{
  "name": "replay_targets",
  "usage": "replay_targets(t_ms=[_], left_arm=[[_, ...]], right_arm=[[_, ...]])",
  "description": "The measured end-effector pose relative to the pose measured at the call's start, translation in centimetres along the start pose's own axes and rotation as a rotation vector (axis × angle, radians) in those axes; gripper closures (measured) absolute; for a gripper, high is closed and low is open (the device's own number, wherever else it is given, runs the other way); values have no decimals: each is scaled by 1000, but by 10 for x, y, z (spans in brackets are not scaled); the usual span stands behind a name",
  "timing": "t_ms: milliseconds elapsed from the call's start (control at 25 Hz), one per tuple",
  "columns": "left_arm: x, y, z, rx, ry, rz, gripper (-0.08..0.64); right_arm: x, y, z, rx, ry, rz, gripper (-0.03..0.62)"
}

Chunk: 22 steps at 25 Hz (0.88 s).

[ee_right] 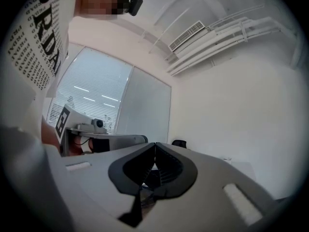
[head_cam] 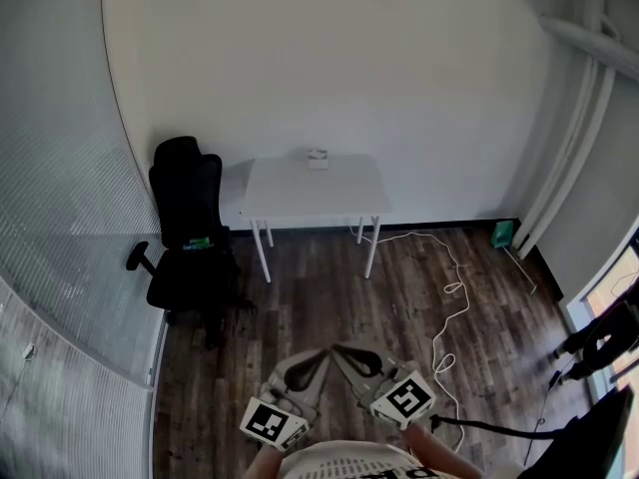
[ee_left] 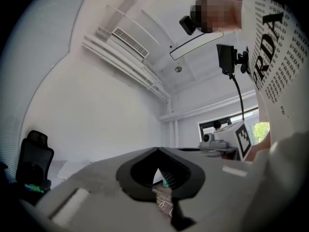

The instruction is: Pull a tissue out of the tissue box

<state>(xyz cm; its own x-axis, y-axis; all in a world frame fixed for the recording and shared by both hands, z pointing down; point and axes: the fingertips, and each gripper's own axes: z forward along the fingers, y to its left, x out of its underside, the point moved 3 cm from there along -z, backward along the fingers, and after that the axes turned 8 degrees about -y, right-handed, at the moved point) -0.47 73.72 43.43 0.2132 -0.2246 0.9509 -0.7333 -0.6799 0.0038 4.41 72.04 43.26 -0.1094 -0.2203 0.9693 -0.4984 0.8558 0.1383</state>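
Jaws: left gripper [ee_left: 158,149] and right gripper [ee_right: 155,144] both closed tight, holding nothing | Target: tissue box [head_cam: 318,159] far off, at the table's [head_cam: 300,203] far edge | Risk: arriving with closed jaws would probably shove the light box; the cable [head_cam: 454,297] on the right could trip the approach

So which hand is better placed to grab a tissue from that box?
Neither: the left gripper and right gripper are both shut, side by side near the person, and the tissue box sits far off on the table.

Lettered white shirt [ee_left: 273,47]; grey left hand-held gripper [ee_left: 158,150], right hand-held gripper [ee_right: 155,144]; marker cubes [head_cam: 272,423].
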Motion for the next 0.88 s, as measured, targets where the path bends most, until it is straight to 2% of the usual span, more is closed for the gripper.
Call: replay_targets(t_ms=[480,880], left_arm=[[10,5,-17,7,24,-48,568],[18,11,-30,-1,37,-37,568]], right_arm=[[15,11,6,2,34,24,583],[27,22,10,12,78,3,577]])
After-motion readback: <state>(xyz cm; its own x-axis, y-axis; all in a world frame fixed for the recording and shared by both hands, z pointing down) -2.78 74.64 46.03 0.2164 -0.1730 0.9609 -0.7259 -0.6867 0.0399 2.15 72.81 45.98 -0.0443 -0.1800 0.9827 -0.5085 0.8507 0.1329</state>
